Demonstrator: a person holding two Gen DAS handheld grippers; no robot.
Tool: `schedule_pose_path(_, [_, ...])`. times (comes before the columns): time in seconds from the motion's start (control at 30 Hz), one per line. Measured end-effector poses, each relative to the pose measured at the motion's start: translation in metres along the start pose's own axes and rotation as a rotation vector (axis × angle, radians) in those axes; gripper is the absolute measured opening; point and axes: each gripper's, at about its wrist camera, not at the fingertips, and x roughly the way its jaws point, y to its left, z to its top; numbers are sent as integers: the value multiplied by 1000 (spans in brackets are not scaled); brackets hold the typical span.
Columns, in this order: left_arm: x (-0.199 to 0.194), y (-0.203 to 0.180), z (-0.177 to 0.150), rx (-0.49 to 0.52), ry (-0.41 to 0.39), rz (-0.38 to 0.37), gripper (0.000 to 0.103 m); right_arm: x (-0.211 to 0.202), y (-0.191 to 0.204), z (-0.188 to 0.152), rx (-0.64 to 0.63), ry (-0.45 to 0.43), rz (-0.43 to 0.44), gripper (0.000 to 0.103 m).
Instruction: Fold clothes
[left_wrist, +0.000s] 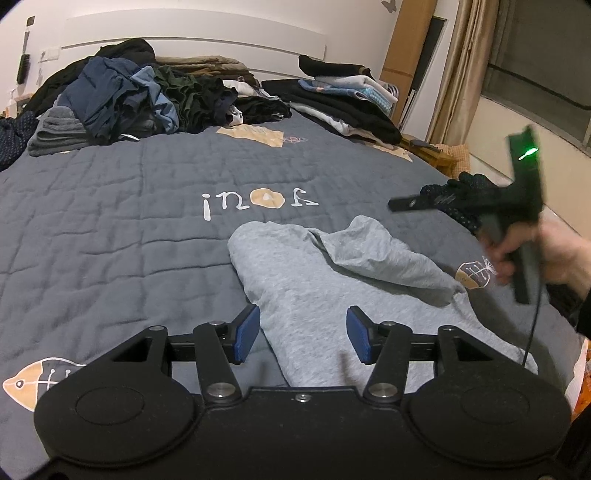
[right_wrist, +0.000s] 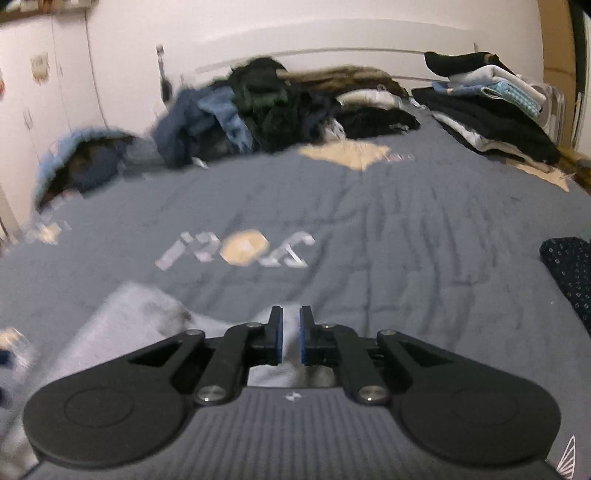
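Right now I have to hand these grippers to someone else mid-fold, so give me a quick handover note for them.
Left gripper: open, empty, low over the near end of the grey garment.
Right gripper: jaws nearly shut with pale fabric showing between them; the blurred view leaves the grip uncertain.
The grey garment lies on the grey quilt, one flap folded loosely over its right part, creased.
Unfolded heap sits at the headboard; folded stack on the far right.
Done: some clothes are stacked, and this fold has begun.
Left: finish and stack this garment, then work through the heap.
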Motion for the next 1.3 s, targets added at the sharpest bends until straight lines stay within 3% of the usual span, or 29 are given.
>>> schedule_pose_path(0.03, [0,0,0,1,1,0,52,-7,6,2,-30,8,25,19])
schedule_pose_path(0.1, [-1,-1,0,4,1,-2,54,-21,24,1,-124,36,74,50])
schedule_pose_path(0.2, [-2,-4,0,8,0,-8,54,-28,55,-15,-325,70,136,56])
schedule_pose_path(0.27, [-3,-6,0,9,-2,-13,55,-26,54,-19,-321,74,125,58])
schedule_pose_path(0.43, [-4,-9,0,17,-9,-16,55,-18,48,-25,-290,81,89,57])
schedule_pose_path(0.47, [-3,-9,0,18,-8,-13,55,-17,47,-27,-283,82,82,53])
schedule_pose_path(0.57, [-2,-8,0,15,-4,-10,55,-13,43,-31,-264,86,60,14])
schedule_pose_path(0.67, [0,-8,0,13,0,-8,55,-10,31,-32,-204,88,44,12])
schedule_pose_path(0.87, [3,-10,-3,23,11,-8,55,-8,0,-32,-36,89,17,13])
schedule_pose_path(0.97, [4,-9,-3,25,18,-9,55,-6,-16,-31,48,89,4,20])
schedule_pose_path(1.07, [5,-8,-3,26,27,-27,55,-5,-32,-31,132,89,-9,34])
schedule_pose_path(1.3, [-10,-35,-13,151,32,-102,55,-43,-31,-46,226,66,-17,45])
